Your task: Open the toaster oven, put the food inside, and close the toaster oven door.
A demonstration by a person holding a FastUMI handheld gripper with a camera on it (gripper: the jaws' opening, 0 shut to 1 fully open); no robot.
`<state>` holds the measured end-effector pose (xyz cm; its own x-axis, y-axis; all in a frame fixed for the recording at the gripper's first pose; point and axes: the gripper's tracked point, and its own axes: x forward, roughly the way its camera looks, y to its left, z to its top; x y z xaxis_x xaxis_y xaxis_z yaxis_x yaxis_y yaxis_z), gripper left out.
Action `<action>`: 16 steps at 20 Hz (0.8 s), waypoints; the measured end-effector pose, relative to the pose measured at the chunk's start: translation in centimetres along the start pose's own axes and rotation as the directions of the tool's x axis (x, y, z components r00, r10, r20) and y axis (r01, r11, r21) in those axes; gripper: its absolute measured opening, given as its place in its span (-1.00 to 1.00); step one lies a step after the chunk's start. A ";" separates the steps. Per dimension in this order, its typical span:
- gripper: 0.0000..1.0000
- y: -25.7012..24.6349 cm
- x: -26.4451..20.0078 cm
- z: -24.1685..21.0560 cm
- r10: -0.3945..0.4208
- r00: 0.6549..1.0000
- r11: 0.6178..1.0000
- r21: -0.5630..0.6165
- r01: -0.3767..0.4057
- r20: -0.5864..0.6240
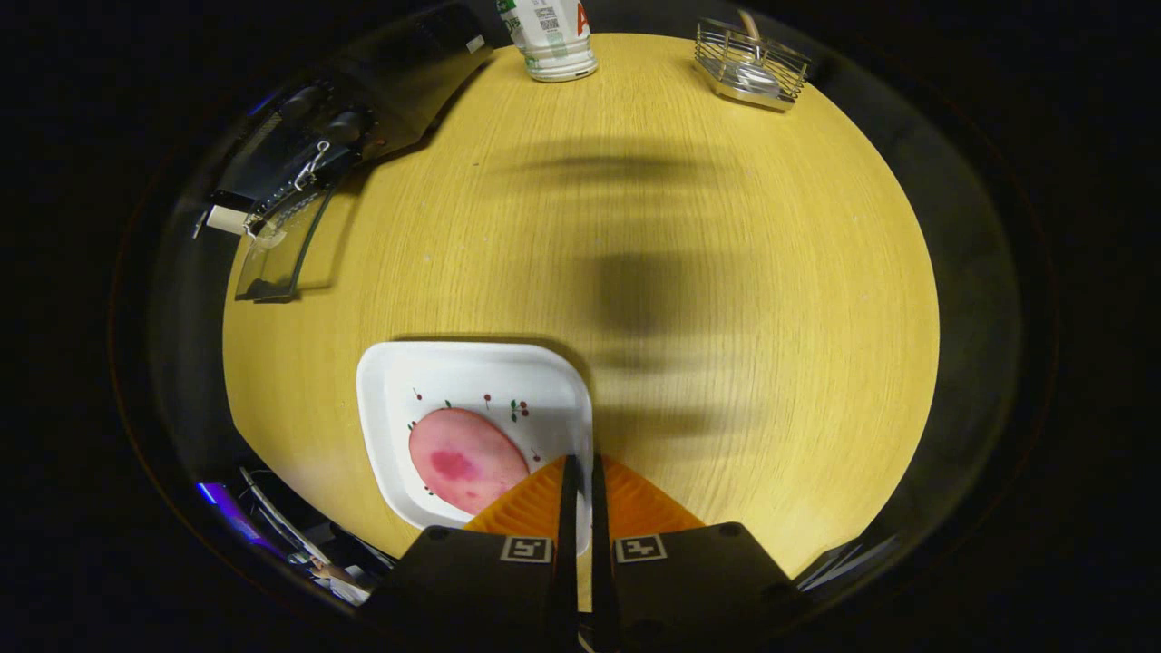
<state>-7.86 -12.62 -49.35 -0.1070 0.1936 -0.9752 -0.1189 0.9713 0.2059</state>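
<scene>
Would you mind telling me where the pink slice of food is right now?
The pink slice lies on the white plate on the wooden table, just ahead and left of the nearly closed gripper.

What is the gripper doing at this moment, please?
Gripper: shut, fingers nearly touching, holding nothing, over the edge of the white plate beside the pink food.

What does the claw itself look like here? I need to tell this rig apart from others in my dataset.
The claw has two ribbed, wedge-shaped fingers tapering forward, nearly closed. Each is mounted on a dark blocky carriage with a square black-and-white marker tag on top and small round screw holes.
</scene>
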 end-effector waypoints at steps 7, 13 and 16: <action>-0.89 0.2 -0.5 -0.3 0.175 0.983 0.970 0.161 -0.183 0.064; -0.89 2.4 -2.4 -1.0 0.299 0.944 0.908 0.262 -0.326 0.140; -0.90 4.3 -3.4 -1.8 0.344 0.923 0.873 0.304 -0.381 0.171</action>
<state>-9.80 -9.40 -44.99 0.0291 0.5363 -0.8435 0.2366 0.8162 0.5271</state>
